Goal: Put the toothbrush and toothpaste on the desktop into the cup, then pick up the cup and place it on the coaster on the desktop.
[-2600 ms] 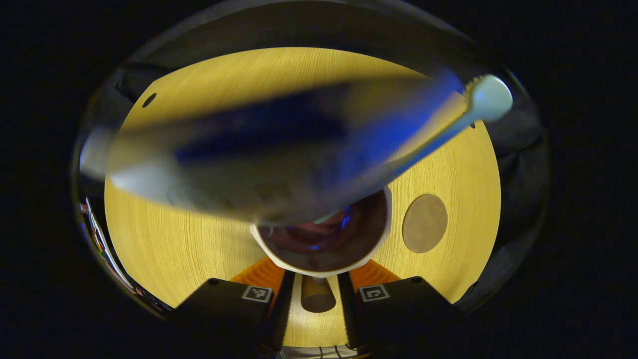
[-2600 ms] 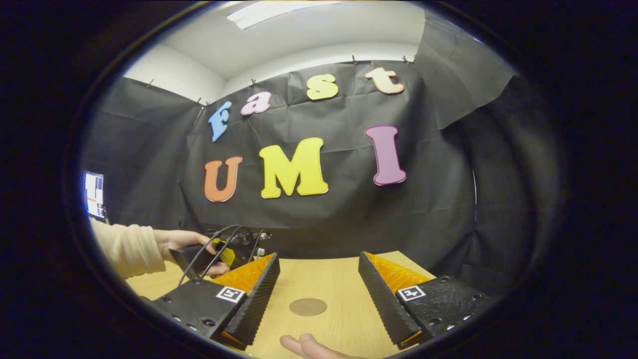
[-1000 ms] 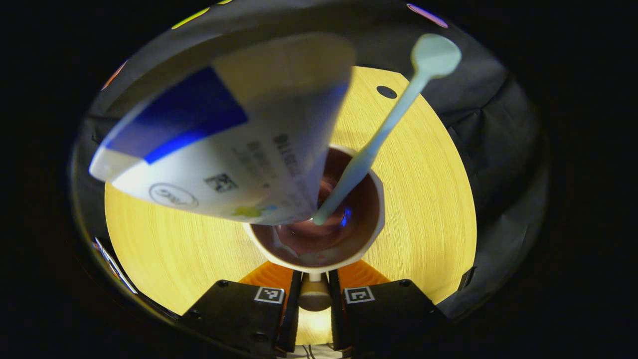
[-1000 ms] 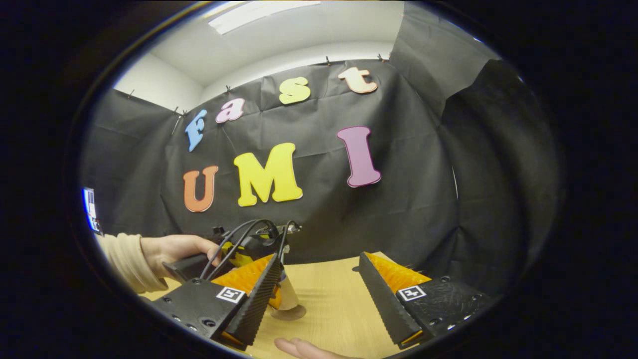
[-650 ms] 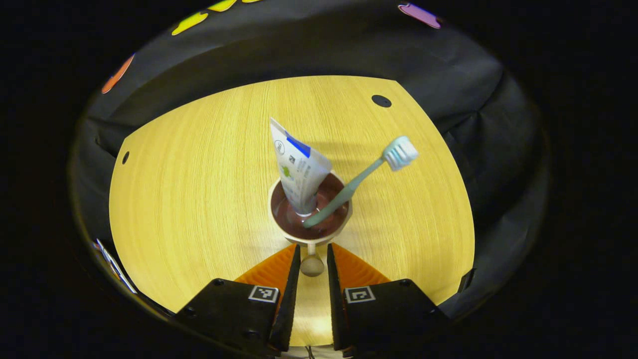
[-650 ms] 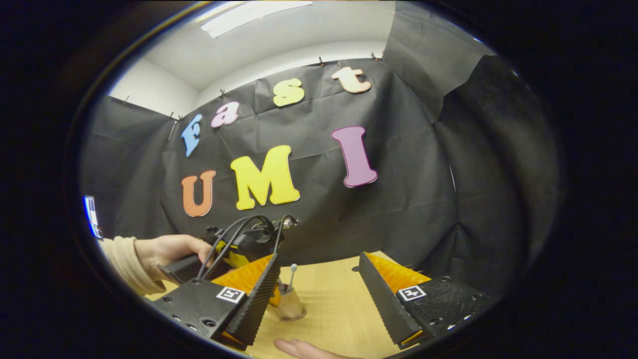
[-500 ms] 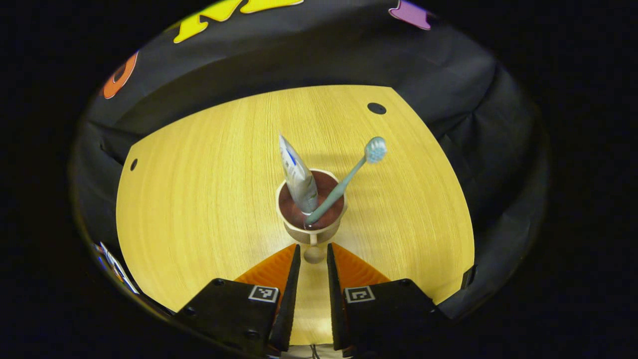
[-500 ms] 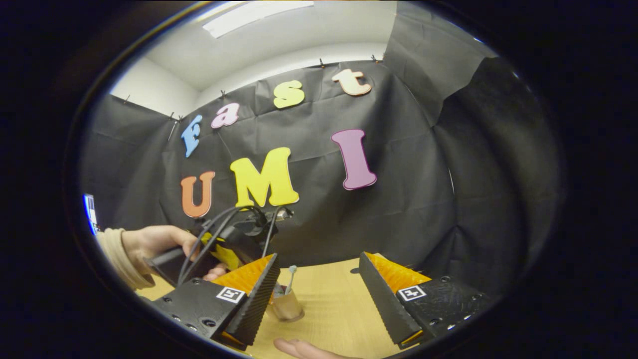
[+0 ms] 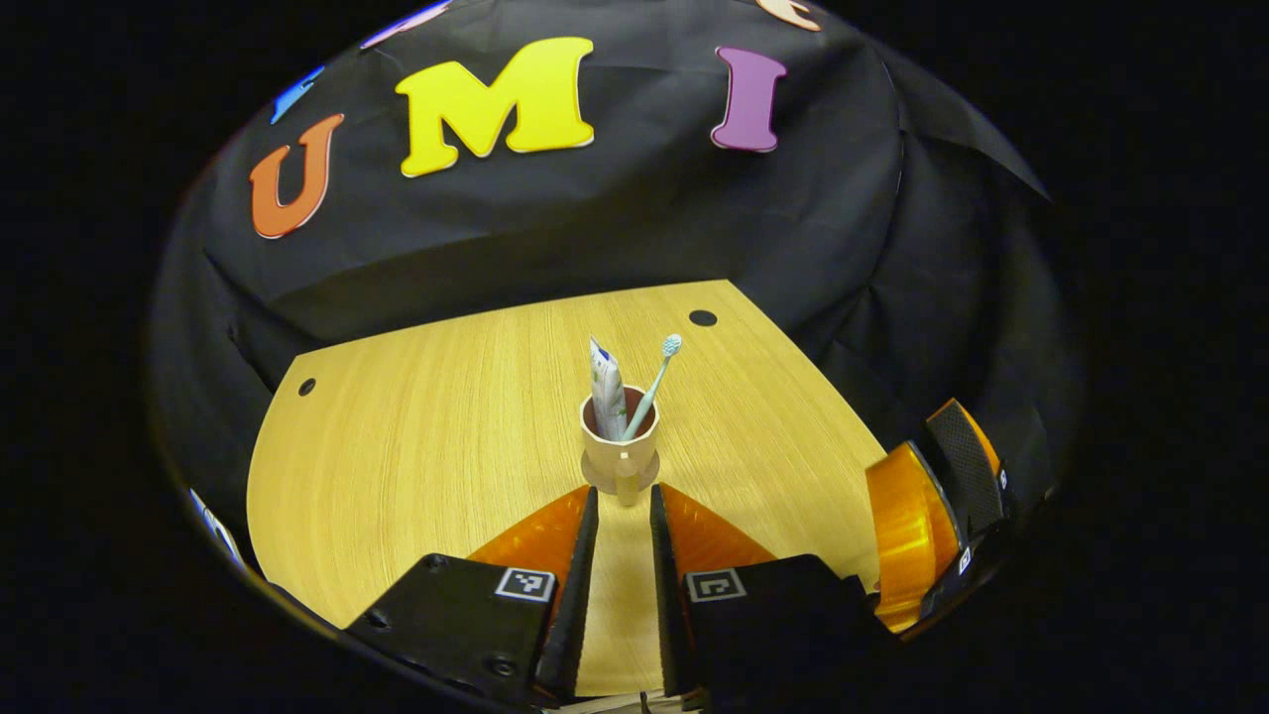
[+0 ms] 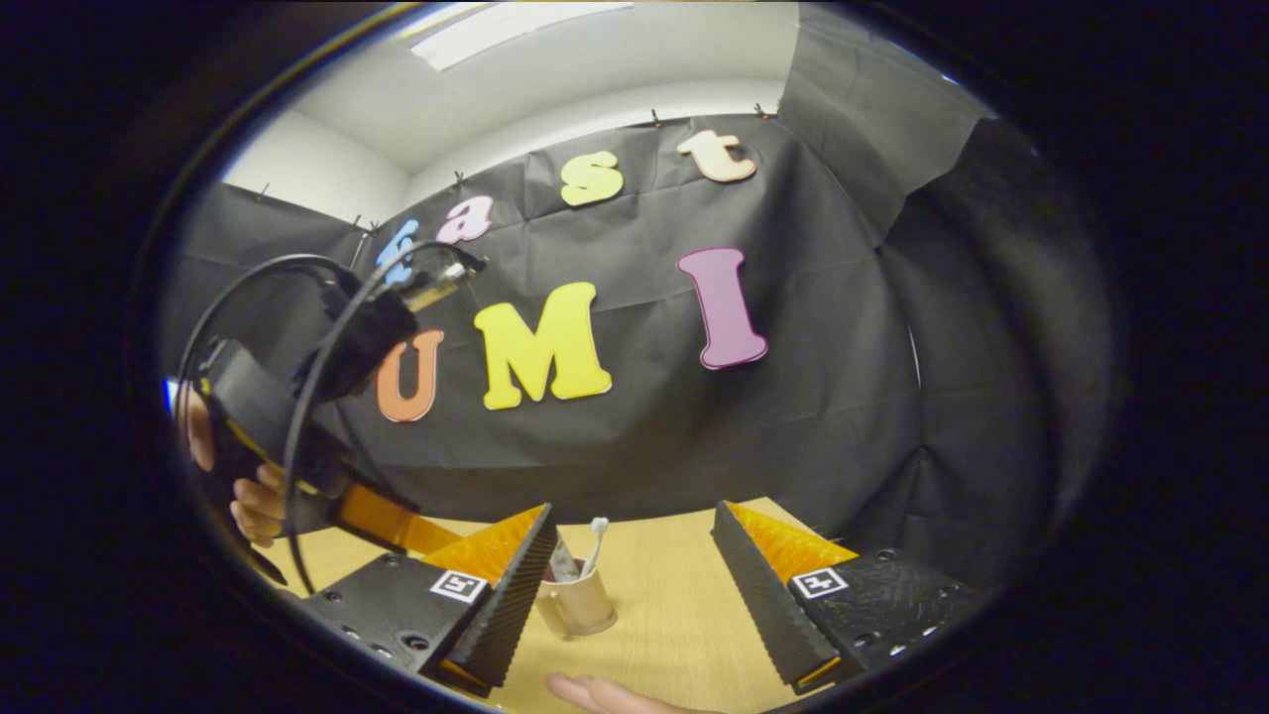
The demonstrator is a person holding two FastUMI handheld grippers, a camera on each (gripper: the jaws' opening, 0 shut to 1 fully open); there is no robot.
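**Cup with toothbrush and toothpaste set on the coaster**

In the left gripper view, the cup [image 9: 619, 451] is seen standing upright on the coaster [image 9: 595, 485], of which a thin edge shows around the base, on the wooden desk [image 9: 416, 446]. The toothpaste [image 9: 607, 387] and the toothbrush [image 9: 653, 384] are held inside the cup, the tube standing nearly upright and the brush leaning to the right with its head up. The cup's handle is turned toward the left tool [image 9: 616, 498], whose fingers are parted by a narrow gap and lie just short of the handle, with nothing gripped between them. At the right edge of this view the right tool [image 9: 937, 516] is seen above the desk, well apart from the cup.

In the right gripper view, the right tool [image 10: 634, 531] is held wide open and empty. The cup [image 10: 580, 600] is seen beyond its left finger. The left tool [image 10: 297, 416] is seen raised at the left, held by a hand [image 10: 253, 501]. A fingertip [image 10: 595, 691] shows at the bottom edge.
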